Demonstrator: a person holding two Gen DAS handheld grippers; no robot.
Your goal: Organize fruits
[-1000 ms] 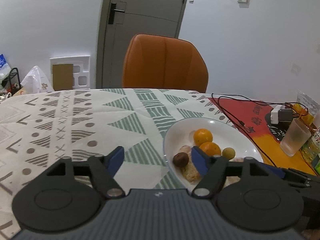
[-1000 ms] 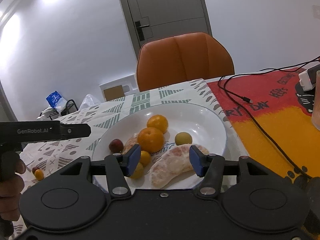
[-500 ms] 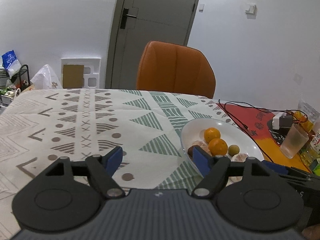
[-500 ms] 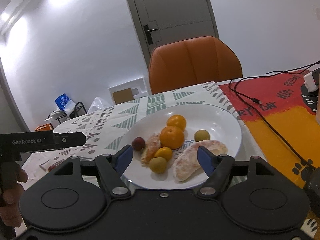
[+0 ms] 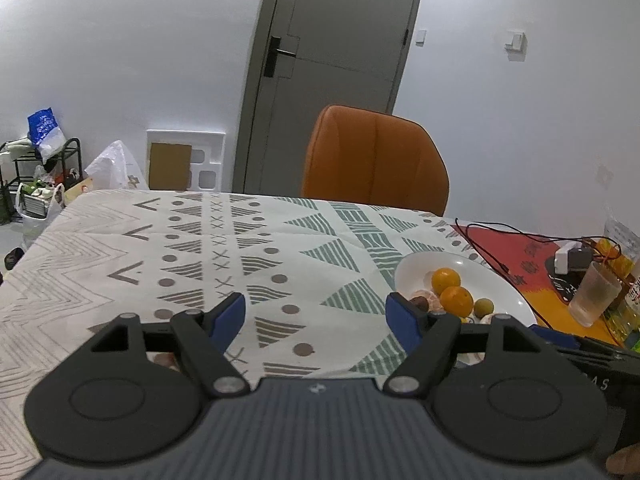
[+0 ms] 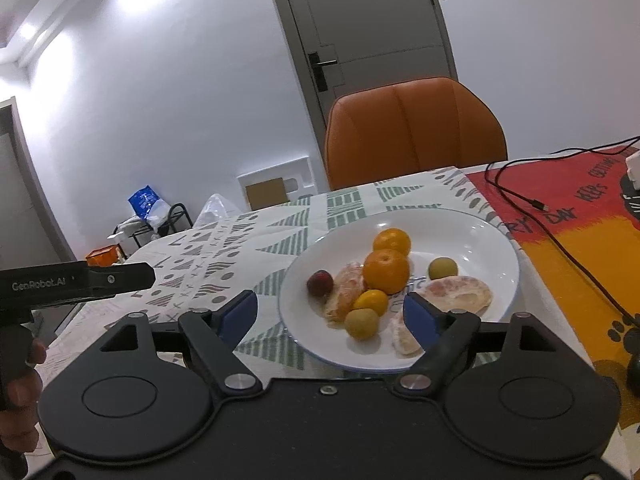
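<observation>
A white plate (image 6: 496, 240) holds two oranges (image 6: 386, 271), peeled citrus segments (image 6: 460, 294), a dark red fruit (image 6: 320, 283) and small yellow-green fruits (image 6: 361, 323). My right gripper (image 6: 332, 316) is open and empty, above the plate's near left rim. My left gripper (image 5: 316, 316) is open and empty over the patterned tablecloth (image 5: 224, 248), left of the plate (image 5: 496, 284). A small reddish fruit (image 5: 164, 359) shows on the cloth behind the left finger. The left gripper's body (image 6: 76, 280) shows at the left of the right wrist view.
An orange chair (image 5: 376, 164) stands at the table's far side. A red and orange mat (image 6: 580, 232) with black cables (image 6: 520, 196) lies right of the plate. A plastic cup (image 5: 596, 294), a charger (image 5: 570, 258) and packets are at the far right.
Both grippers pulled back and rose, and both opened wider. The left gripper swung left, away from the plate.
</observation>
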